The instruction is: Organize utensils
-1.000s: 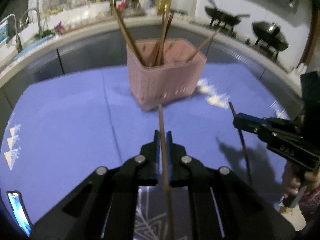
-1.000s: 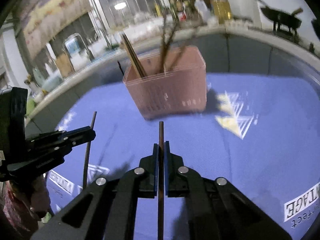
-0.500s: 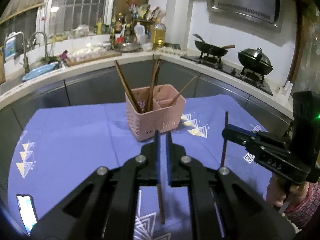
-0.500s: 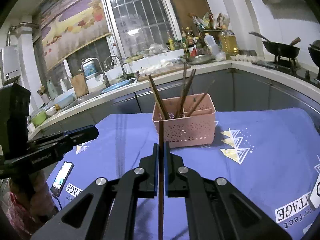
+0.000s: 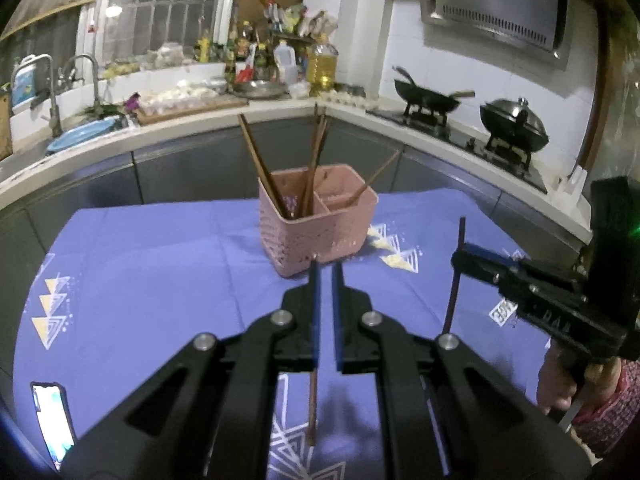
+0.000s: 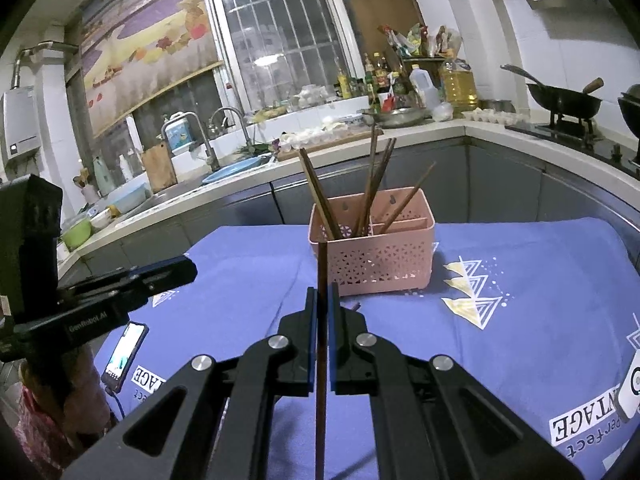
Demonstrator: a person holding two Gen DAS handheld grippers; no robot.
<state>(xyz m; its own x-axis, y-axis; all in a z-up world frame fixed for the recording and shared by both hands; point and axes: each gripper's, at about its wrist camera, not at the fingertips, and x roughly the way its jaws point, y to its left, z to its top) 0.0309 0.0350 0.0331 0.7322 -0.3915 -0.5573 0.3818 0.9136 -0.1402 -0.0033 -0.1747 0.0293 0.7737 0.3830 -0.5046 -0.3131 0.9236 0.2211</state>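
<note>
Pink perforated basket (image 6: pixel 372 252) sits mid-cloth on the counter (image 6: pixel 520 264), two compartments; several brown chopsticks (image 6: pixel 320 196) stand tilted in it, most in the left compartment, one leaning in the right.

Right tongs (image 6: pixel 322 308), near side of the basket: narrow gap, pinching one dark chopstick (image 6: pixel 321 360) held upright, tip level with the basket wall.

Left tongs (image 5: pixel 325 284), near side of the basket: slightly parted; a brown chopstick (image 5: pixel 312 412) hangs along the left finger, grip uncertain.

Phone (image 6: pixel 124 354), screen lit, left of the basket at the cloth edge.

Writing: "GenRobot.AI" on the left tongs body; cloth print "NTAGE" and "Perfect", upside down, right of the basket.
</note>
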